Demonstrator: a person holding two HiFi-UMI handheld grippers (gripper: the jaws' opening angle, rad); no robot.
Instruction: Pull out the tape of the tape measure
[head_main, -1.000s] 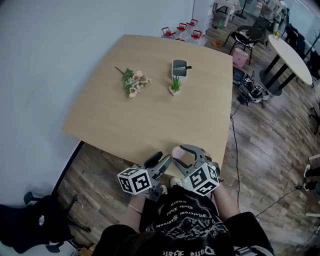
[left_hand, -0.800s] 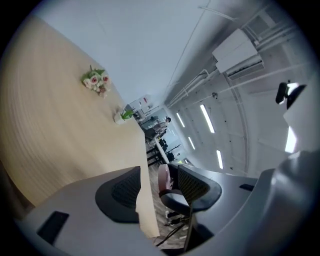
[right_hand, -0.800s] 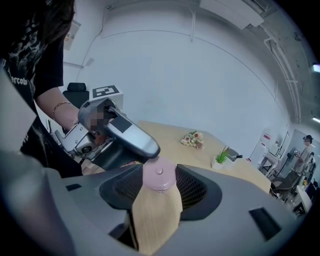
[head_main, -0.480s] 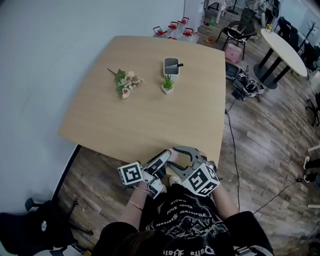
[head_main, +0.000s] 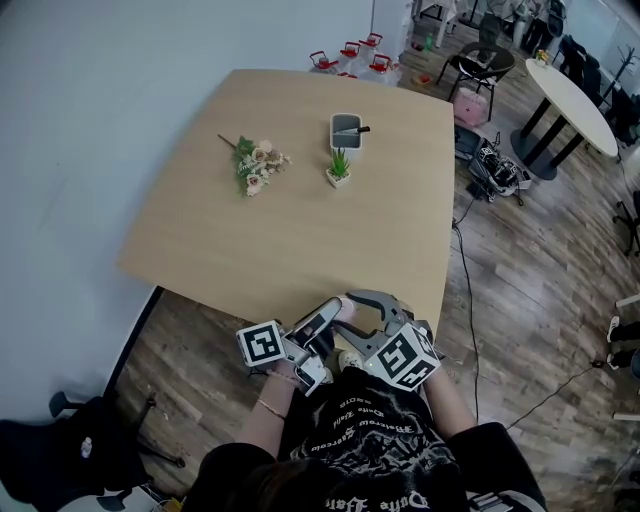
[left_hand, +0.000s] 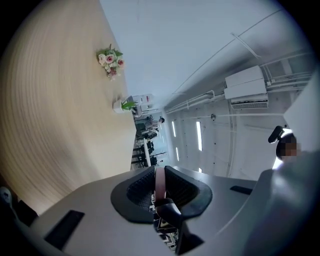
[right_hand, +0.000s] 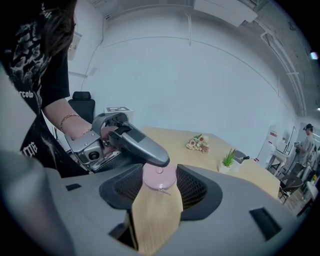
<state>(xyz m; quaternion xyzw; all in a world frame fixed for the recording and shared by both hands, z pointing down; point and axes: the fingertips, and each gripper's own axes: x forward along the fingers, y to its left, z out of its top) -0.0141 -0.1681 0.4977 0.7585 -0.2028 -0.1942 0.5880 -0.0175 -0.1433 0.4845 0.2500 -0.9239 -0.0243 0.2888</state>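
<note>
Presently, by item:

- **Tape measure** (right_hand: 159, 175): pink round case. It sits at the near edge of the table (head_main: 250, 220), close in front of the person. Its flat face is toward the right gripper view, w/ the rim spanning the pads.
- **R gripper** (head_main: 368, 306): jaws stand wide, pads pinching the case at opp. sides of the rim. This is the anchor hand.
- **L gripper** (right_hand: 158, 161): comes in from the person's left. Its tip overlaps the case's far rim and touches it.
  - Jaws are closing, nearly together. The pads (left_hand: 176, 186) look pressed on a thin pink strip seen edge-on.
  - Can't tell whether that strip is the tape end or the case rim.
- **Relation for the next move:** the two tools meet tip to tip at the case, w/ the L gripper's long axis running back toward the person's left.
  - Judged: the tape should come out along that axis, w/ L drawing away from R and R holding the case.
  - Risk: if L has the rim and not the tape end, the pull drags the case.
</note>
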